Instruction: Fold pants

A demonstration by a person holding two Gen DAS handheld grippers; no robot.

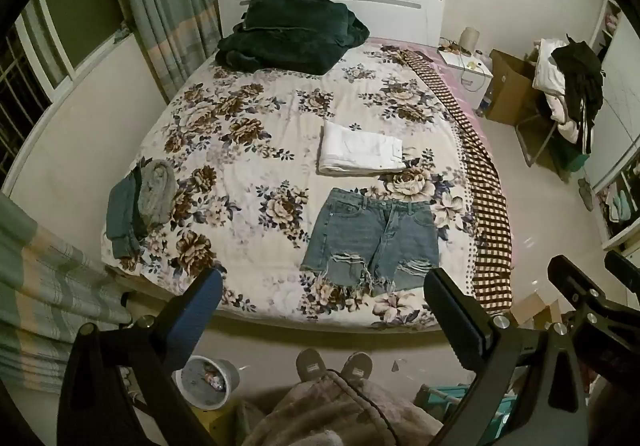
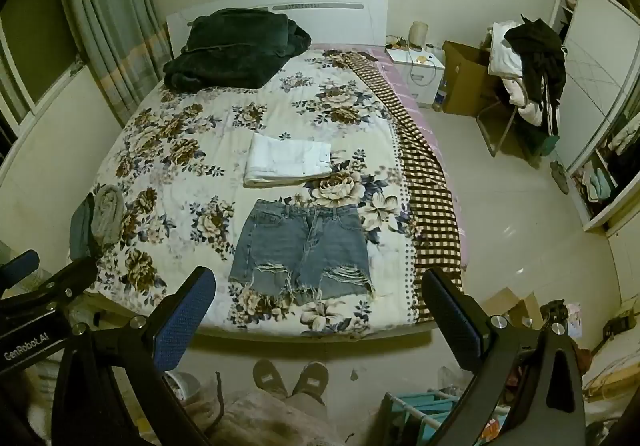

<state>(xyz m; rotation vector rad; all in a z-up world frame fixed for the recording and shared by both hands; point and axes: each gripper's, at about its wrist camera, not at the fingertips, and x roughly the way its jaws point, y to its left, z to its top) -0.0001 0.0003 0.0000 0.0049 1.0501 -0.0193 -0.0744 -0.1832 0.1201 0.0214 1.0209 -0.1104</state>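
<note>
Ripped blue denim shorts lie flat on the flowered bed cover near the foot edge, waistband away from me; they also show in the right wrist view. A folded white garment lies just behind them, also in the right wrist view. My left gripper is open and empty, held above the floor in front of the bed's foot. My right gripper is open and empty, at a similar height beside it; it shows at the left wrist view's right edge.
A dark green blanket is piled at the headboard. Grey and teal clothes lie at the bed's left edge. A checked cloth hangs along the right side. A chair piled with clothes, a cardboard box, a nightstand, and a bin stand around. My feet are at the bed's foot.
</note>
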